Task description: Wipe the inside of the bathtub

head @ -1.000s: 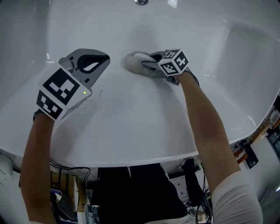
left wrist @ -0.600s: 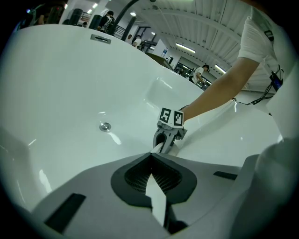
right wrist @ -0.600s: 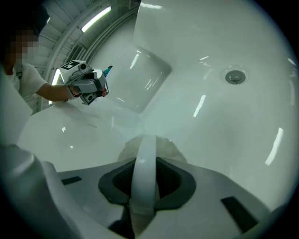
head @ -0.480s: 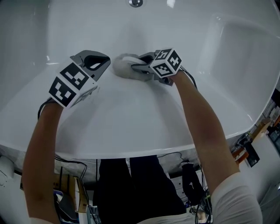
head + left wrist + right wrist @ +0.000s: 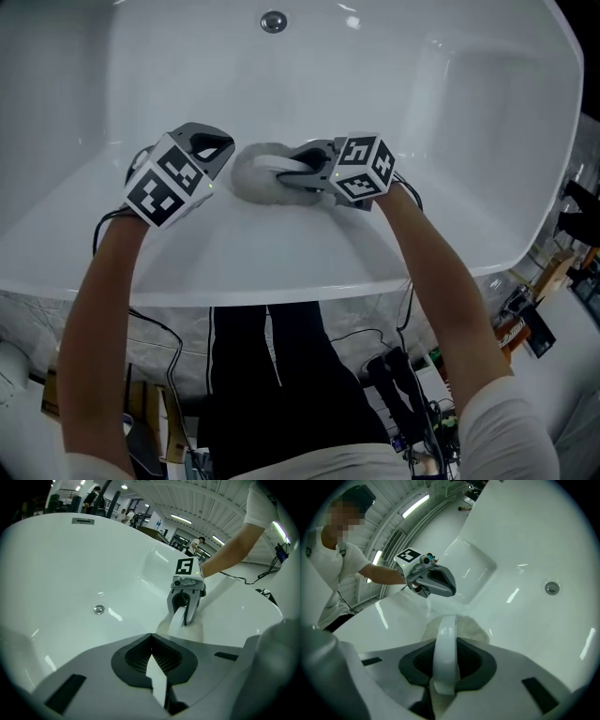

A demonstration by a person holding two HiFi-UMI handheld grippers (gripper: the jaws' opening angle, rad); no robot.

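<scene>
**Head view.** The glossy white moulded bathtub [image 5: 441,103] fills the frame, with its round metal drain [image 5: 274,21] at 12 o'clock. The pale grey wadded wiping cloth [image 5: 248,176] lies on the near inner slope, at 6 o'clock from the drain. The right gripper [image 5: 286,171] reaches onto it from 3 o'clock and presses it against the wall. Over the last second the cloth has slid toward 7 o'clock, leftward and a little nearer the front rim. The left gripper [image 5: 223,148] has also closed in. It was clearly apart from the cloth before and now sits just beside it at 9 o'clock. I judge this to be one wiping stroke across the near slope. Most of the basin, including the floor around the drain and the far wall, probably still needs wiping.

**Left gripper view.** This gripper's jaws are pressed together with nothing between them, so it is only riding along. The right gripper stands at 12 o'clock, with the cloth bunched under it on the tub wall. The drain is off at 10 o'clock.

**Right gripper view.** The jaws are clamped on the cloth, which bulges out beyond the pale finger [image 5: 445,653]. The left gripper hovers close by at 11 o'clock and the drain is at 2 o'clock. The grip looks firm enough to carry on scrubbing.
</scene>
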